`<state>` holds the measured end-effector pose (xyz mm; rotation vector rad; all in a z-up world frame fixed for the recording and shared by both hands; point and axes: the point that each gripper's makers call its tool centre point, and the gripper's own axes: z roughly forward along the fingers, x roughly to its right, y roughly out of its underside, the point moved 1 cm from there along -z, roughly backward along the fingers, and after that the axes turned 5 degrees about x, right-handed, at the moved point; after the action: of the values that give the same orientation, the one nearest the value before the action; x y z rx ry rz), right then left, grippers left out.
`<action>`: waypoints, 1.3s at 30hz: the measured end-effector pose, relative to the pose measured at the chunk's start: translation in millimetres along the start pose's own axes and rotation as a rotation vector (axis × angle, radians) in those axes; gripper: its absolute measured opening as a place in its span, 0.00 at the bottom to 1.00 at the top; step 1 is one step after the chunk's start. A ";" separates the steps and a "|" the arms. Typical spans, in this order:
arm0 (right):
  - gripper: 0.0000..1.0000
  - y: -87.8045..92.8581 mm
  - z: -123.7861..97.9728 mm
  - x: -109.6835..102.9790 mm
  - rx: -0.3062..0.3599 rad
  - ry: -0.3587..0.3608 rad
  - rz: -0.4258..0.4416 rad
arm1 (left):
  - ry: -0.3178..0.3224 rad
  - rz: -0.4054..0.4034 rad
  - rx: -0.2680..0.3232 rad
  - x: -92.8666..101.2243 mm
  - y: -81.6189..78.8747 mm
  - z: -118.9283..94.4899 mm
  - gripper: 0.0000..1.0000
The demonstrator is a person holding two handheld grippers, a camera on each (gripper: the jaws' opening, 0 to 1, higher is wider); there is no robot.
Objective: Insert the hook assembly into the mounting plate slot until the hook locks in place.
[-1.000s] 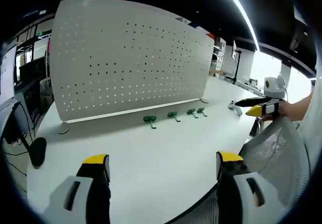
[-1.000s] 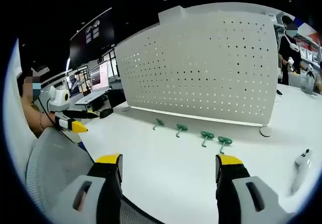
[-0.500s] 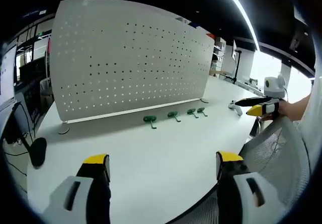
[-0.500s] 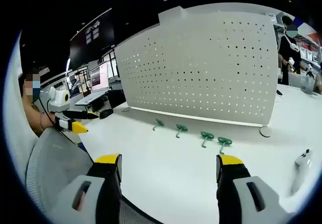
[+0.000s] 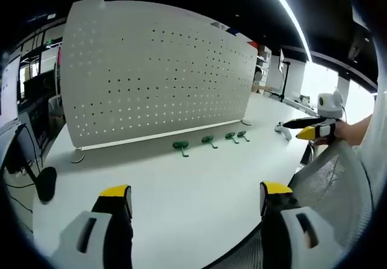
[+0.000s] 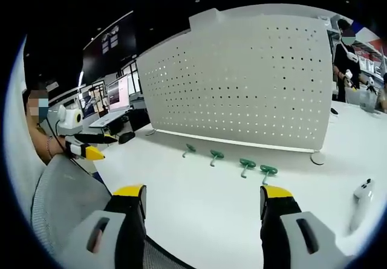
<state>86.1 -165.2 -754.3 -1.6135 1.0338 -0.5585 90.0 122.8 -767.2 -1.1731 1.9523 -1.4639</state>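
- Pegboard [image 5: 154,78] stands upright on the white desk [image 5: 181,184], on small round feet; the same board [image 6: 242,78] shows in the right gripper view.
- Four green hooks lie in a row on the desk just in front of the board, none in it: hooks [image 5: 208,141] in the left gripper view, hooks [image 6: 228,158] in the right one.
- Left gripper [image 5: 190,199]: jaws wide apart, nothing between them, low over the near desk edge, well apart from the hooks. It also shows at the left of the right gripper view [image 6: 91,148], held out in a hand.
- Right gripper [image 6: 199,199]: jaws wide apart, nothing held, also back from the hooks. In the left gripper view it shows at the right [image 5: 308,127].
- Open desk lies between both grippers and the hooks.
- Mesh chair back [image 5: 329,184] crowds the near edge; chair back [image 6: 63,196] likewise.
- White controller [image 6: 361,196] on the desk to the right, clear of the hooks.
- Black mouse-like object [image 5: 45,181] with cable at the desk's left edge.
- A person [image 6: 346,57] stands beyond the board's far end.
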 end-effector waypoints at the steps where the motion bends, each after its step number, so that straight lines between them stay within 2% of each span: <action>1: 0.75 -0.3 0.1 -0.3 0.001 -0.001 0.000 | -0.001 0.000 -0.003 -0.2 0.3 0.0 0.90; 4: 0.75 -0.3 1.1 -3.6 -0.009 -0.007 -0.032 | 0.005 0.001 -0.010 1.1 1.3 0.0 0.90; 11: 0.76 -2.9 -0.8 -1.0 0.002 0.003 -0.030 | 0.001 0.007 0.006 0.9 -2.2 -1.2 0.90; 28: 0.76 -4.7 -0.2 -4.0 -0.020 -0.012 -0.051 | 0.013 0.022 0.002 3.2 -6.5 -2.4 0.89; 39: 0.73 -13.5 4.4 -3.5 -0.027 -0.029 -0.073 | 0.066 0.078 -0.003 2.3 -26.0 2.3 0.86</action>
<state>92.4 -159.5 -742.4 -1.6844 0.9674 -0.5702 100.0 117.5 -743.7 -1.0499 2.0209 -1.4773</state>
